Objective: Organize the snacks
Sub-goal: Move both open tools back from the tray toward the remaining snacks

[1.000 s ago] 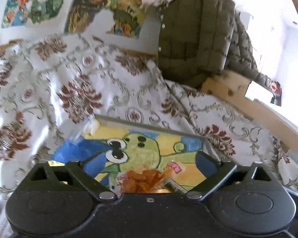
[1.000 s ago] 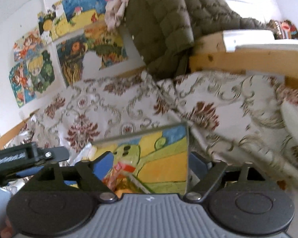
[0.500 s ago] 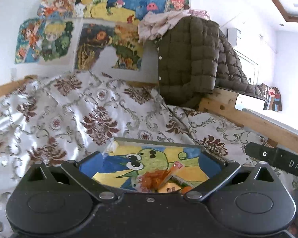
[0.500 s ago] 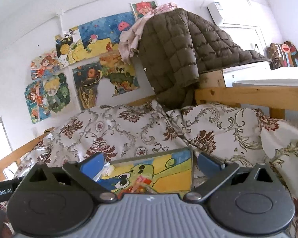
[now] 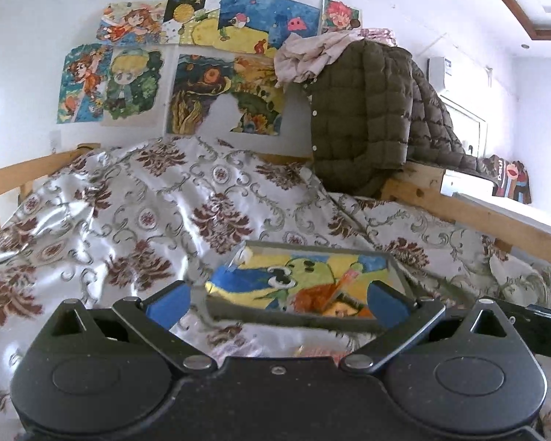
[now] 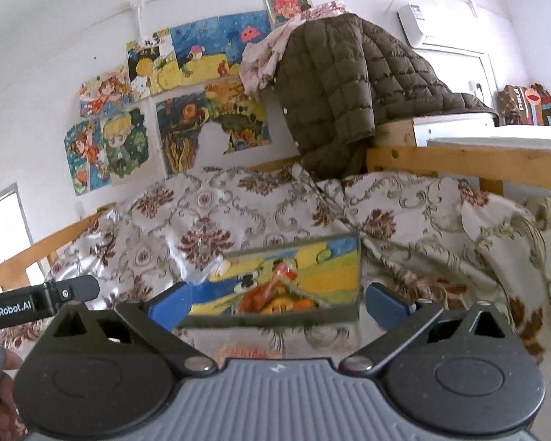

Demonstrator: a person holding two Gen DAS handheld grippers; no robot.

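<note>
Tray point(image 5: 312, 321) beyond open left tongs point(image 5: 277, 303)

free: bedspread point(image 5: 136, 220) left of tray point(image 5: 312, 321) | blocked: jacket point(image 5: 367, 117) (rear right)

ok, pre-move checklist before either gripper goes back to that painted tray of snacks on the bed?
1. Left gripper open, nothing between the blue pads: ok.
2. Right gripper open, empty; its jaws have just been opening: ok.
3. Flat rectangular tray with the green cartoon painting rests clear of both grippers on the floral bedspread: ok.
4. Orange snack packets lie inside the tray: ok.
5. Red packet below the tray's near edge, mostly hidden: cannot tell.
</note>
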